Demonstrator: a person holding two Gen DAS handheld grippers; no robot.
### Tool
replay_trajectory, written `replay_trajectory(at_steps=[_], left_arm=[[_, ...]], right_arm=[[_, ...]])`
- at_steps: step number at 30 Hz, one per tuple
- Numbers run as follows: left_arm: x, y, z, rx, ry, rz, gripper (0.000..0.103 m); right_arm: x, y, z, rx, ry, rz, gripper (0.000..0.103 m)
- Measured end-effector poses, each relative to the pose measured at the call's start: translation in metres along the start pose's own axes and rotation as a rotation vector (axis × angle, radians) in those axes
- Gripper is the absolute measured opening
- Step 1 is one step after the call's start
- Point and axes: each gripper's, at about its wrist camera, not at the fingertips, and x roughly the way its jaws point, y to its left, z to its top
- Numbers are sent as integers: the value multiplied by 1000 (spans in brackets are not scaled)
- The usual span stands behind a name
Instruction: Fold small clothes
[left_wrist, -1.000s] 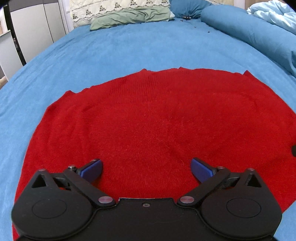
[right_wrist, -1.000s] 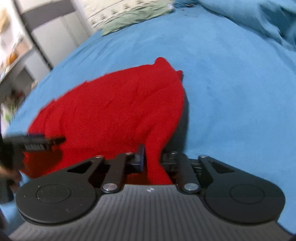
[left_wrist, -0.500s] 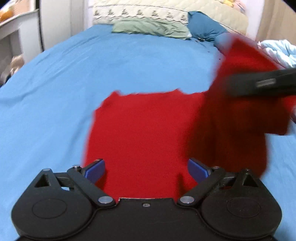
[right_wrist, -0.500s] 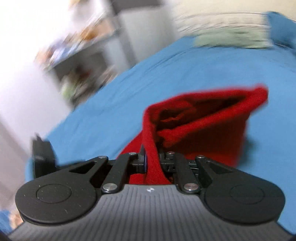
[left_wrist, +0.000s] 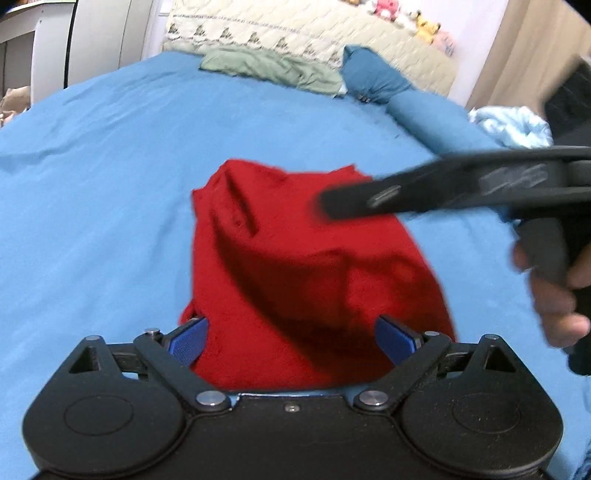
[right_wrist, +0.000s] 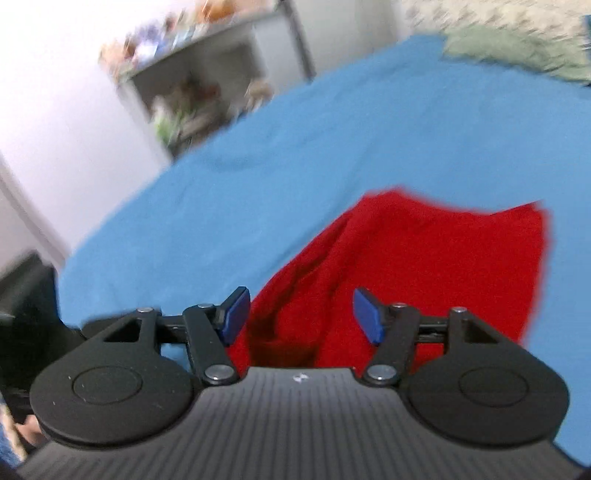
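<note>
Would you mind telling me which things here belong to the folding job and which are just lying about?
Part of the job:
- red garment
- left gripper
- right gripper, jaws just opened, nothing between them

Lying about:
- green cloth
- blue pillow
- pale blue blanket
- shelf
</note>
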Motion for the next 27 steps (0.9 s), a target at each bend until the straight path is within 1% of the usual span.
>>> replay_trajectory(at_steps=[1,2,3,4,5,7,9,11,12,13,14,15,17,18,19,22,25,27], left_arm=[[-1,-2,1,-5,-3,-8,98],[-1,-3,2,-16,-5,-15,97],[-1,-4,3,-31,-11,-22,97],[0,-4,4,-45,-14,-27,96],[2,-4,5,-57,-15,-27,95],[6,-3,8,-84,-16,-20,92],[8,-3,10,-112,-11,-9,88],[8,-1,12,-122,-6,9,79],[8,0,12,-122,-4,13,77],[9,1,13,-122,0,16,73],[10,1,13,-122,5,20,66],[10,2,13,-119,10,26,62],[12,4,14,-113,24,47,34],[13,5,15,-113,28,54,27],[13,7,15,-118,26,55,17],[5,12,21,-151,-3,30,11],[-3,11,28,-154,-31,17,9],[-8,9,33,-151,-46,8,9]], right_arm=[[-19,-7,-4,15,-47,-37,89],[-36,-13,-10,19,-91,-95,95],[-50,-17,-21,19,-125,-167,97],[-61,-21,-35,19,-138,-219,97],[-66,-24,-50,25,-138,-249,97],[-71,-30,-86,49,-125,-282,97],[-65,-27,-117,63,-105,-307,97],[-55,-18,-140,53,-86,-322,96],[-43,-15,-148,42,-83,-334,95],[-40,-13,-158,27,-84,-348,94],[-35,-11,-162,21,-89,-367,94],[-33,-11,-165,28,-99,-380,94],[-28,-10,-170,56,-122,-388,94],[-24,-11,-169,65,-123,-397,94],[-18,-8,-169,65,-118,-407,94],[-9,-2,-172,62,-111,-425,94],[-7,-1,-171,77,-133,-427,94],[-5,1,-171,74,-147,-455,94]])
